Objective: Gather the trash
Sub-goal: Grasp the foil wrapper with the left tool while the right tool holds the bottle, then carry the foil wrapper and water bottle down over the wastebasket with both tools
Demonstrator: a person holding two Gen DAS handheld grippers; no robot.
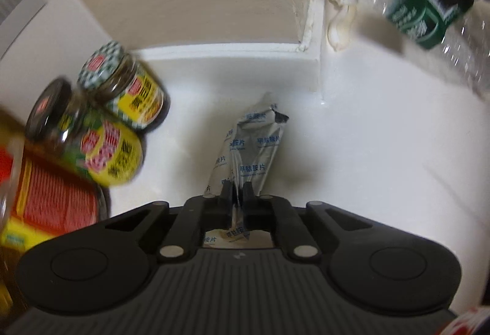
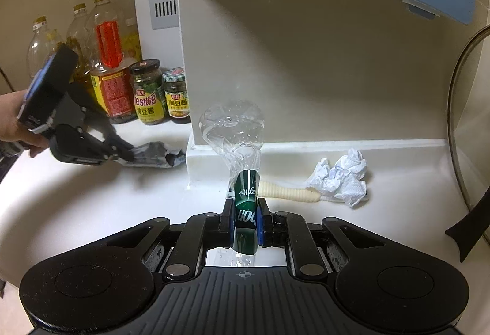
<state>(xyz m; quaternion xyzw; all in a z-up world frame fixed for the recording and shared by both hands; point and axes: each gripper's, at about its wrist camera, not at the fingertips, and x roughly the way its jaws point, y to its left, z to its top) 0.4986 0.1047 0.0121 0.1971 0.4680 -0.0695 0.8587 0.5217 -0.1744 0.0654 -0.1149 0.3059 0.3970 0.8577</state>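
Trash here is 3 pieces. A crushed clear bottle (image 2: 242,148) with a green label is clamped in the right gripper (image 2: 245,221), its long axis pointing away from the camera, base far end. The left gripper (image 1: 237,191) is closed on 1 silver foil pack (image 1: 245,148), which lies on the white counter (image 1: 367,151) with its long axis pointing toward the wall. Farther back, 1 crumpled paper ball (image 2: 340,175) sits by the wall. 2 sauce jars (image 2: 147,93) stand left, before 4 oil bottles (image 2: 107,37).
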